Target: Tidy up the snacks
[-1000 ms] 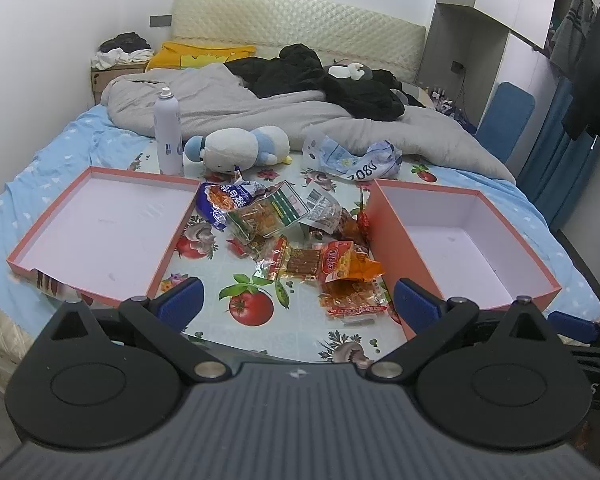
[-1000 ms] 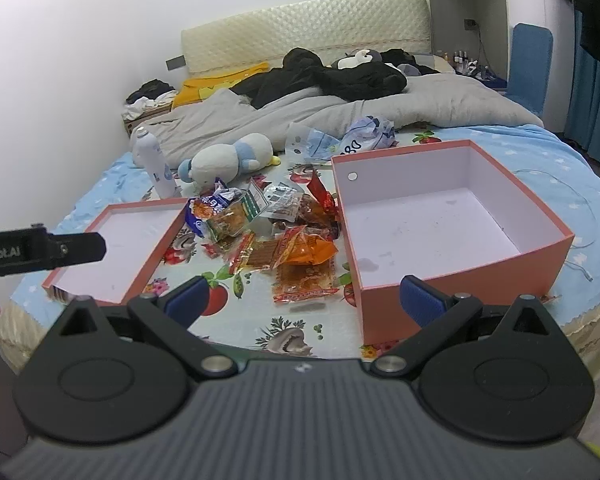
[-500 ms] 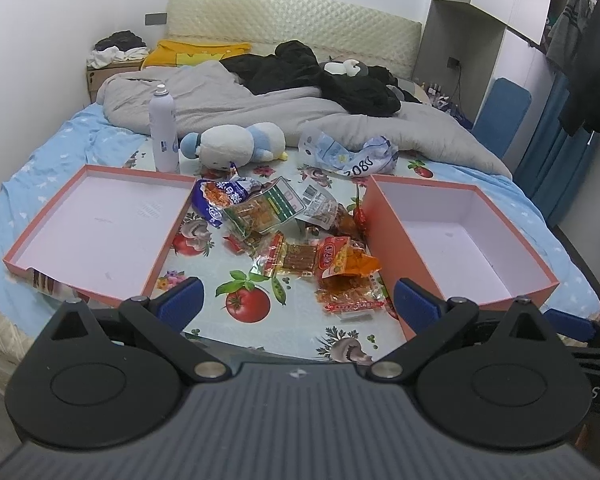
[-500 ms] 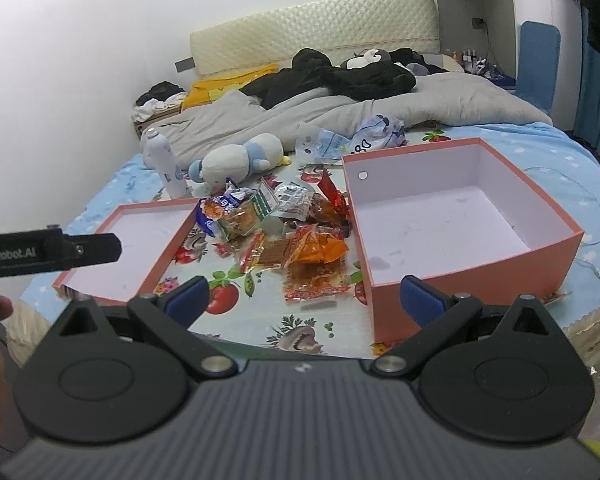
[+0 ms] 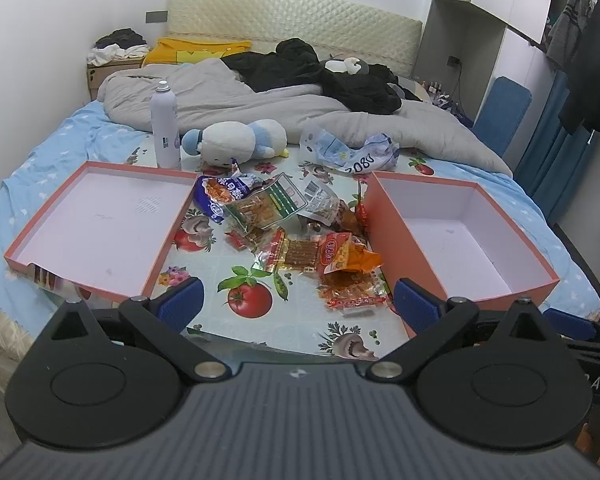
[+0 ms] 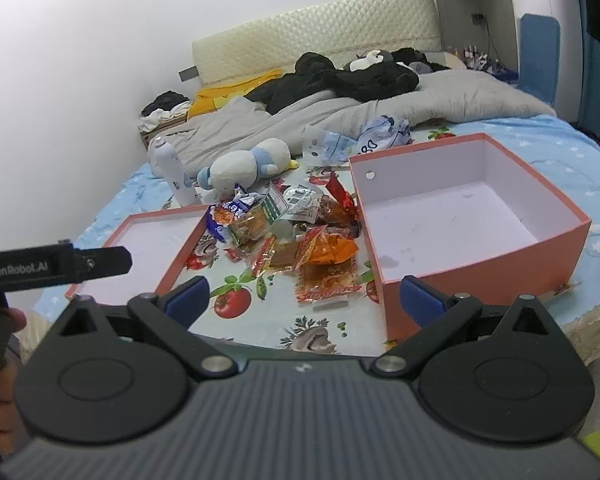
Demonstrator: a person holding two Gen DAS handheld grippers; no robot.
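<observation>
Hovering both wide-open grippers, left (image 5: 296, 300) and right (image 6: 304, 294), before the snack packets (image 5: 300, 232) heaped between two empty boxes on the bed, I am judging them light, crinkly, slippery, best pinched at sealed edges.

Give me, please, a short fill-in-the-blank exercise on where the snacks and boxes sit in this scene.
1. The snack packets lie ____ the two orange boxes.
2. The deep orange box holds ____ snacks.
3. Both the left gripper and the right gripper are ____.
4. The white spray bottle stands ____.

Missing words: between; no; open; upright
</observation>
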